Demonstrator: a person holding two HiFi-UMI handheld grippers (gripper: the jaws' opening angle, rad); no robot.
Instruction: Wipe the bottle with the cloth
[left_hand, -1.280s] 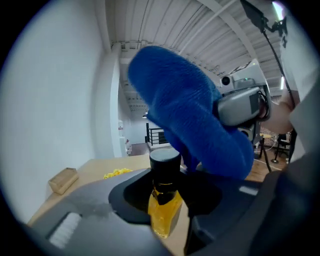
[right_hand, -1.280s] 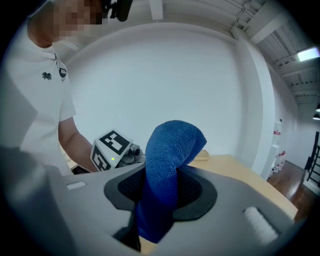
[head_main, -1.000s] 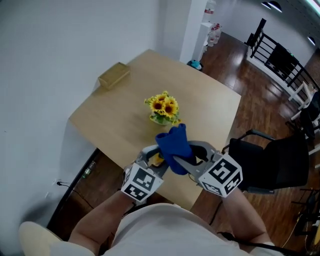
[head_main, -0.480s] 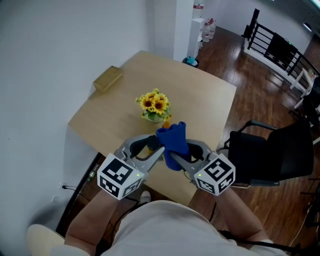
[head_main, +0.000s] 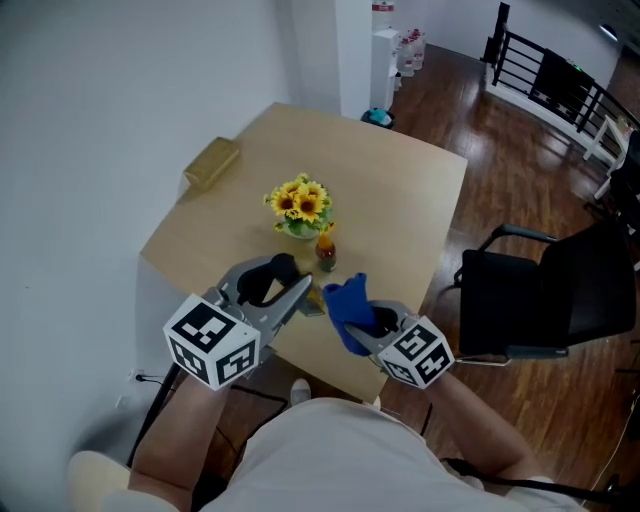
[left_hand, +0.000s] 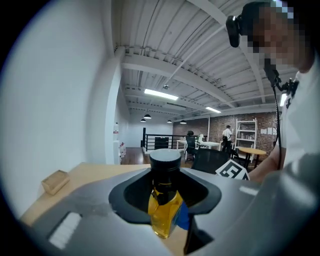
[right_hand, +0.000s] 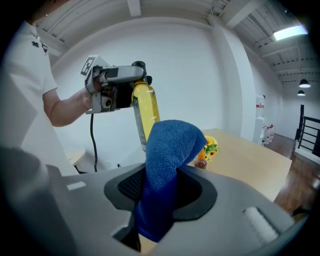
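**Bottle Clamped Left, Cloth Pinched Right, Both Held Over the Table's Near Edge**

In the left gripper view, the left gripper (left_hand: 166, 189) had its jaws closed tight on the clear, black-capped bottle of yellow liquid (left_hand: 163, 216). They gripped it high on the body just below the cap, and a sliver of blue showed behind it.

In the right gripper view, the right gripper (right_hand: 159, 202) was clamped on the blue terry cloth (right_hand: 172, 145). A rounded fold of cloth stood above the jaws and a tail hung below them. Beyond the fold the bottle hung lifted in the other gripper, its long yellow body bare and angled downward. Whether cloth and bottle touched could not be told.

In the head view, both grippers were held in the air over the near edge of the pale wooden table (head_main: 400, 180), with the cloth just right of the left jaws. A bunch of sunflowers (head_main: 297, 203), a small red-capped jar (head_main: 326, 255) and a tan box (head_main: 211, 162) sat farther back. A black chair (head_main: 540, 300) stood to the right.

The bottle looked rigid and smooth, so probably slippery, with some weight from its liquid. The grip near the cap seemed sound, since it left the long body free for wiping. The cloth appeared soft, light and limp, and its free fold would best meet the bottle's side.
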